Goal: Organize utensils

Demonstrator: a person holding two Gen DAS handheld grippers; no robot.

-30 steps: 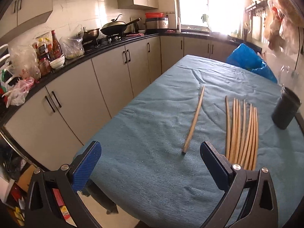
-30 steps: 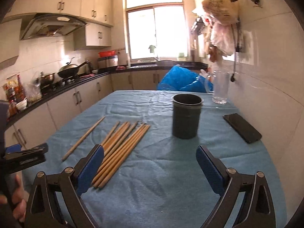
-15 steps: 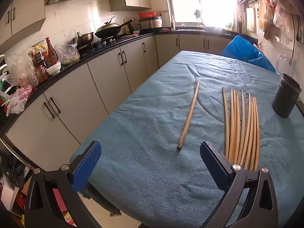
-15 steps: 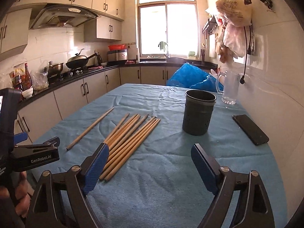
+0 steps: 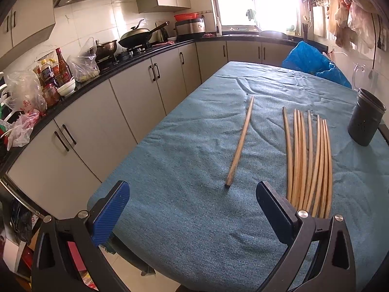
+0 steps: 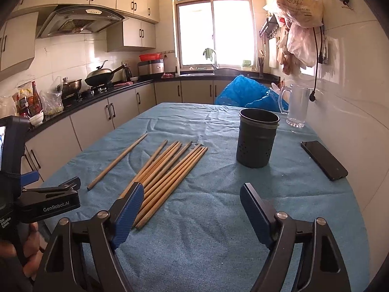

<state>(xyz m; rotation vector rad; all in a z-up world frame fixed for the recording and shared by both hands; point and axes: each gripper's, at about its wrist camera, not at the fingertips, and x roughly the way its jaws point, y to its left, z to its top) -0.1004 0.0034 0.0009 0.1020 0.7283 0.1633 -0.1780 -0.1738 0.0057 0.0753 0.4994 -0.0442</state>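
**Both tongs wide and empty over the chopsticks**

The left tongs (image 5: 192,200) hang spread wide above the near edge of the tabletop (image 5: 194,231), gripping nothing. The right tongs (image 6: 192,202) are just as widely parted and just as empty, hovering low at the bottom of their own view.

A lone chopstick (image 5: 240,141) lies flat on the blue cloth in the centre of the left view, apart from the rest. Its long axis runs from lower centre up toward the middle of the frame, leaning slightly right, with its blunt thick end nearest the camera, between the two blue pads in the picture. Lying clear of its neighbours, it looks like the easiest single piece to pinch, which is probably why the left tongs sit lined up behind that end.

To the right of it lies the bundle of chopsticks (image 5: 308,160), packed side by side and touching, all roughly parallel and running away from the camera. In the right view this bundle (image 6: 167,172) slants from lower left to upper right, its far tips aimed loosely at the dark perforated holder (image 6: 256,138), which stands upright right of centre, near the tips yet apart from them. The holder's open mouth faces up, so sticks would likely need tipping upright to go in.

A black phone (image 6: 323,159) lies flat at the right edge, and a clear glass jug (image 6: 295,108) stands behind the holder.
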